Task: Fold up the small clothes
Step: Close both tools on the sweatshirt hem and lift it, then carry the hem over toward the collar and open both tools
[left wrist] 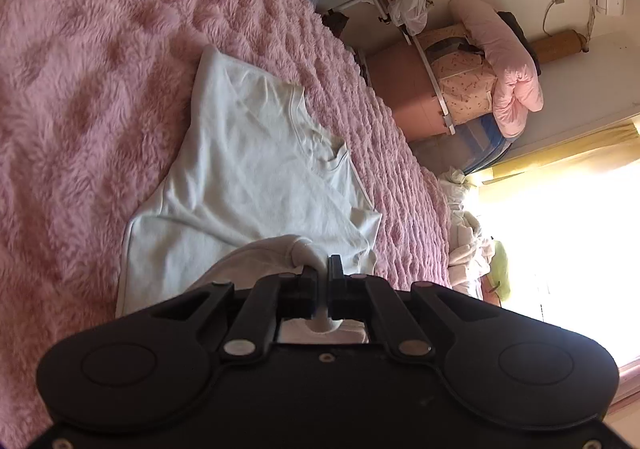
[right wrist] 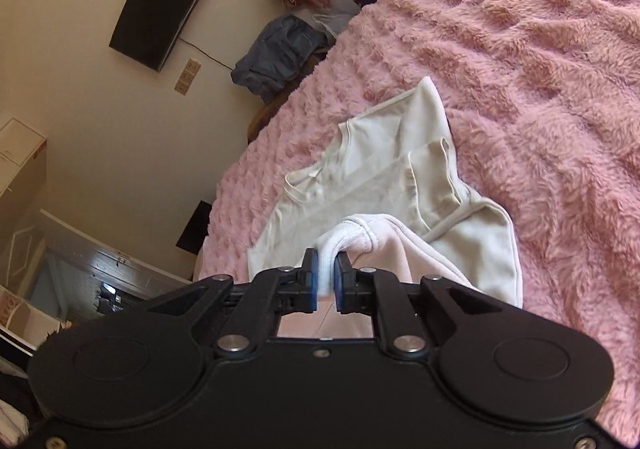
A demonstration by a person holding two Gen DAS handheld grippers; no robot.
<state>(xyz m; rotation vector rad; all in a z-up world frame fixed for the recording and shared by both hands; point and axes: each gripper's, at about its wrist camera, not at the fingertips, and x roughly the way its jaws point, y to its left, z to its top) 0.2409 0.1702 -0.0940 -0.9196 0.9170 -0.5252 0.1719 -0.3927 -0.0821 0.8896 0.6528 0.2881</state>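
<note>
So both grippers have a bit of the small white cotton t-shirt [left wrist: 248,169] pinched, and the shirt itself is lying on the fluffy pink plush blanket [left wrist: 80,69] that covers the bed, near the blanket's edge. The left gripper [left wrist: 323,269] has its jaws pressed together on a bunched hem corner, and the right gripper [right wrist: 328,269] is clamped the same way on a thick rolled edge of the fabric, with blue pads [right wrist: 314,281] squeezing it from both sides. From the right wrist view the part nearest the camera is lifted up off the blanket while the collar end lies flat farther away. My guess is this is the fold-over step, bringing the bottom edge up toward the neckline. To do it well I'd keep both hands level with each other so the hem stays straight, keep a little tension between the two corners so the middle doesn't sag, and lay the edge down just short of the collar. That plush surface looks grabby, so lift rather than drag, otherwise the bottom layer probably bunches up underneath.
</note>
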